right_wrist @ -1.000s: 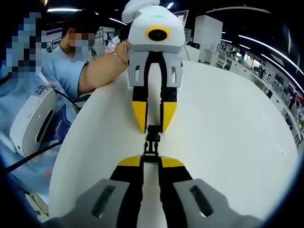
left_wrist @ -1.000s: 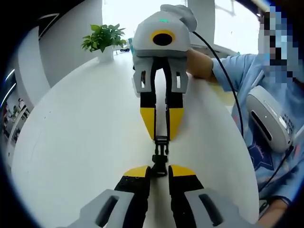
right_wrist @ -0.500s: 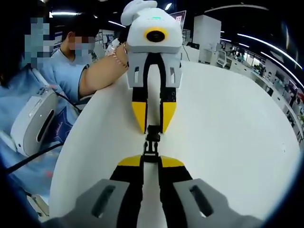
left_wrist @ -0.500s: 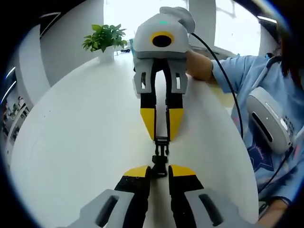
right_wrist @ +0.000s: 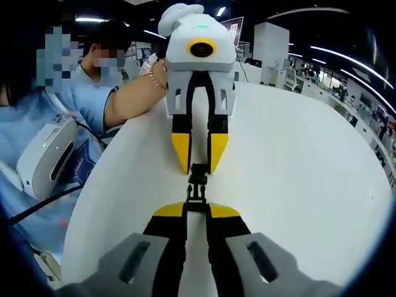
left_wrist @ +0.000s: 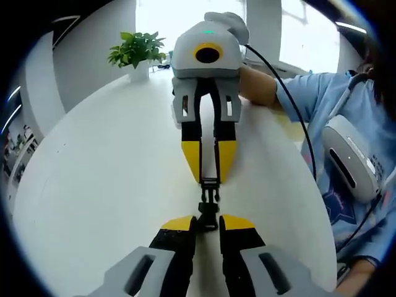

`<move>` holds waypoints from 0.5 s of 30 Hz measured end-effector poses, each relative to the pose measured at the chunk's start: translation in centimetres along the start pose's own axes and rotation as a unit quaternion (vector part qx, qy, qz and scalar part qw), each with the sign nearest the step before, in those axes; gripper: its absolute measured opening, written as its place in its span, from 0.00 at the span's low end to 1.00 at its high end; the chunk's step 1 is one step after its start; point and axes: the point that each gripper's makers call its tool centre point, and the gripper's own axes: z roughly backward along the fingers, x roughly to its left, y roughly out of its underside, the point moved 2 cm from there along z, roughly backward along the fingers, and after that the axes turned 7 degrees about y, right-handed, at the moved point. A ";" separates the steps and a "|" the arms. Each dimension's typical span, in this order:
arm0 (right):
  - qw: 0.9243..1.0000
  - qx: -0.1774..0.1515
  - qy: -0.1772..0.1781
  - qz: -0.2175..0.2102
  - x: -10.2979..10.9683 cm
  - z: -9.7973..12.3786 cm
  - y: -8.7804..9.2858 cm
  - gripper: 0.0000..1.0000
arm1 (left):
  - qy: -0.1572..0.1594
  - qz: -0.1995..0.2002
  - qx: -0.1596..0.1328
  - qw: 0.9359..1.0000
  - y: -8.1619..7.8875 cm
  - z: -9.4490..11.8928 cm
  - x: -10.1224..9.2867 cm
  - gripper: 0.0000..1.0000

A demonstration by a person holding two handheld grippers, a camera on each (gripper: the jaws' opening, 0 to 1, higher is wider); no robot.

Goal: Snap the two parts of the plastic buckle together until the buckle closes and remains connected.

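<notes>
Little has moved since the earlier frames: both halves of the black plastic buckle (left_wrist: 209,201) sit as before, end to end, seemingly touching but not visibly latched, just above the round white table (left_wrist: 99,179). In the left gripper view, the left hand-held gripper (left_wrist: 207,224) has its yellow-tipped jaws nearly closed on the near half. The right hand-held gripper (left_wrist: 209,162) faces it, pinching the far half and its strap. In the right gripper view, the buckle (right_wrist: 197,185) lies between the right hand-held gripper (right_wrist: 196,211) and the left hand-held gripper (right_wrist: 199,154). It looks light, stiff and smooth, likely to slip or twist, so a hold on each half's flat body suits best, pushing straight along the line. Beyond, a potted plant (left_wrist: 135,51) stands at the table's far edge. A person in a blue shirt (left_wrist: 346,117) sits alongside.
</notes>
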 end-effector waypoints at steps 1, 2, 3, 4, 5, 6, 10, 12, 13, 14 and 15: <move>1.000 0.000 0.000 0.000 0.0 0.0 0.0 0.11 | 0.000 0.000 0.000 1.000 0.0 0.0 0.0 0.14; 1.000 0.000 0.001 0.000 0.0 0.0 0.0 0.11 | 0.000 0.000 0.000 1.000 0.0 0.0 0.0 0.14; 1.000 0.001 0.002 0.000 0.0 0.0 0.1 0.11 | 0.000 0.000 0.000 1.000 0.0 0.0 0.0 0.14; 1.000 0.002 0.003 0.001 0.0 0.0 0.1 0.11 | 0.000 0.000 0.000 1.000 0.0 0.0 0.0 0.14; 1.000 0.002 0.003 0.000 0.0 0.0 0.1 0.11 | 0.000 0.000 0.000 1.000 0.0 0.0 0.0 0.14; 1.000 0.003 0.004 0.000 0.0 0.0 0.1 0.11 | 0.000 0.001 -0.001 1.000 0.0 0.0 0.1 0.14; 1.000 0.005 0.008 0.000 -0.1 0.0 0.1 0.11 | -0.002 0.004 -0.002 1.000 -0.1 0.0 0.2 0.14; 1.000 0.005 0.009 -0.002 -0.2 0.0 0.0 0.11 | -0.002 0.003 -0.002 1.000 -0.1 0.0 0.3 0.14; 1.000 0.005 0.010 -0.002 -0.2 0.0 0.0 0.11 | -0.002 0.003 -0.002 1.000 -0.1 0.0 0.3 0.14; 1.000 0.005 0.010 -0.002 -0.2 0.0 0.0 0.11 | -0.002 0.004 -0.002 1.000 -0.1 0.0 0.3 0.13; 1.000 0.006 0.011 -0.002 -0.2 0.0 0.0 0.11 | -0.003 0.004 -0.002 1.000 -0.1 0.0 0.3 0.13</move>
